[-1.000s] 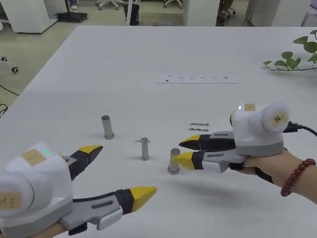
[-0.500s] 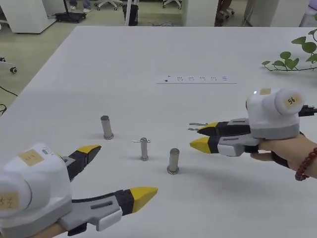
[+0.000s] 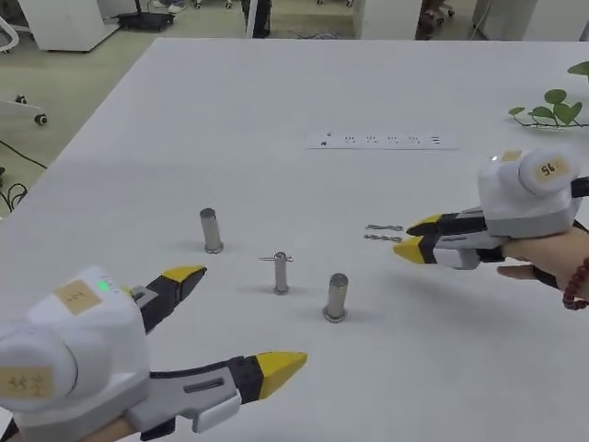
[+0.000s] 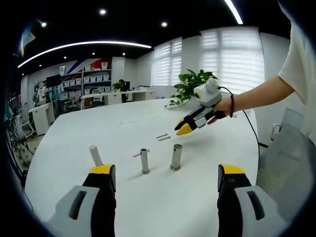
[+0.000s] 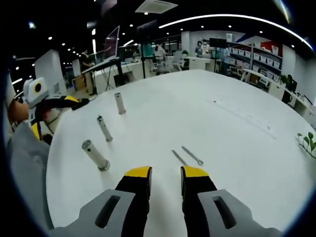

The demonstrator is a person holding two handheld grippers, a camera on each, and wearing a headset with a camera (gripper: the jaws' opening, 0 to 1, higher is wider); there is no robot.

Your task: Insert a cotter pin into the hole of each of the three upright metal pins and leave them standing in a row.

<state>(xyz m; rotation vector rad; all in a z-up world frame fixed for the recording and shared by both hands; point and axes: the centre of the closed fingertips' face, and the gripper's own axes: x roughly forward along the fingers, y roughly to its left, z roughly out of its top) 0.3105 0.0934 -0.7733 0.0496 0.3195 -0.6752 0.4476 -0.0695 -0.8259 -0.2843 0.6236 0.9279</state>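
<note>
- Where the head view comes nearest, the left gripper point(image 3: 247, 316) hovers with its jaws spread wide, holding nothing.
- Beyond it, upright on the white table point(image 3: 276, 138), stand the right metal pin point(image 3: 336, 296), the middle metal pin point(image 3: 281, 273) with a cotter pin point(image 3: 276, 259) through its top, and the left metal pin point(image 3: 212, 230).
- The right gripper point(image 3: 411, 238), jaws narrowly parted and empty, points at two loose cotter pins point(image 3: 384, 227) lying just beside its tips.
- Farthest lies a power strip point(image 3: 382, 141).

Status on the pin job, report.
Left gripper open, empty, held low. Right gripper open, empty, jaws aimed at two loose cotter pins. Middle metal pin fitted; two outer metal pins bare. No obstruction.
</note>
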